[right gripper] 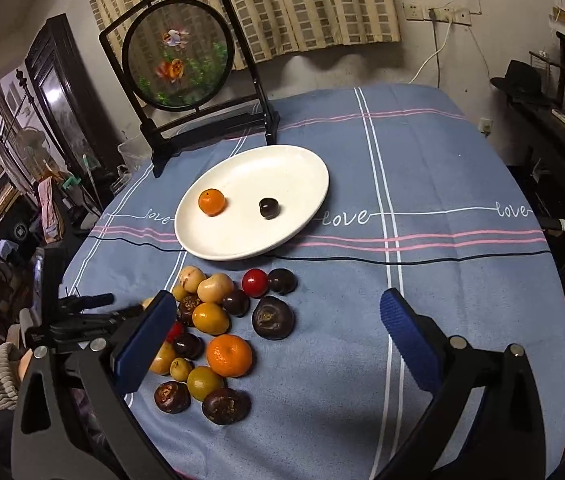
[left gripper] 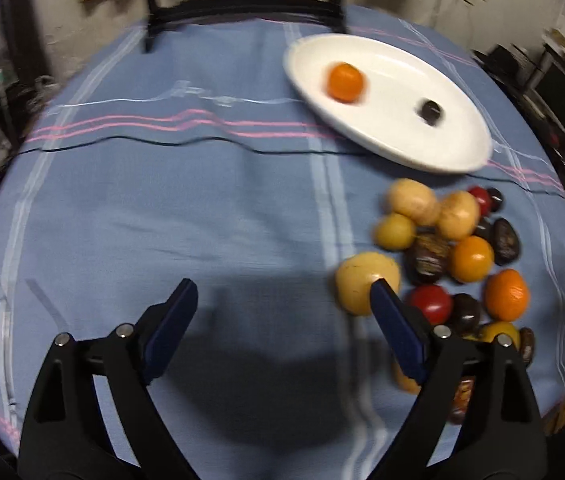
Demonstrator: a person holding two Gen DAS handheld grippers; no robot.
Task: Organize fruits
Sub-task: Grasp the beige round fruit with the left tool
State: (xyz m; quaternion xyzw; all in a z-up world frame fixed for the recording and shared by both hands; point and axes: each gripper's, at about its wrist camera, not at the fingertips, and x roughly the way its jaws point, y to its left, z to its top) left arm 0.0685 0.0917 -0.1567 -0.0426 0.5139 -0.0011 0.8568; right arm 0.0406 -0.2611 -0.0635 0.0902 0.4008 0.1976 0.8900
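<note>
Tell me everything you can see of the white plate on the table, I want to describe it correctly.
The white plate is oval and shallow, with a smooth glossy surface that looks like ceramic. It lies flat on the blue tablecloth, in front of the framed round screen and behind the fruit pile. It holds two things, set apart: a small orange and a dark round fruit. No tongs touch it.

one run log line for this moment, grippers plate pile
left gripper open, empty | right gripper open, empty | white plate: orange, dark fruit | fruit pile on tablecloth
</note>
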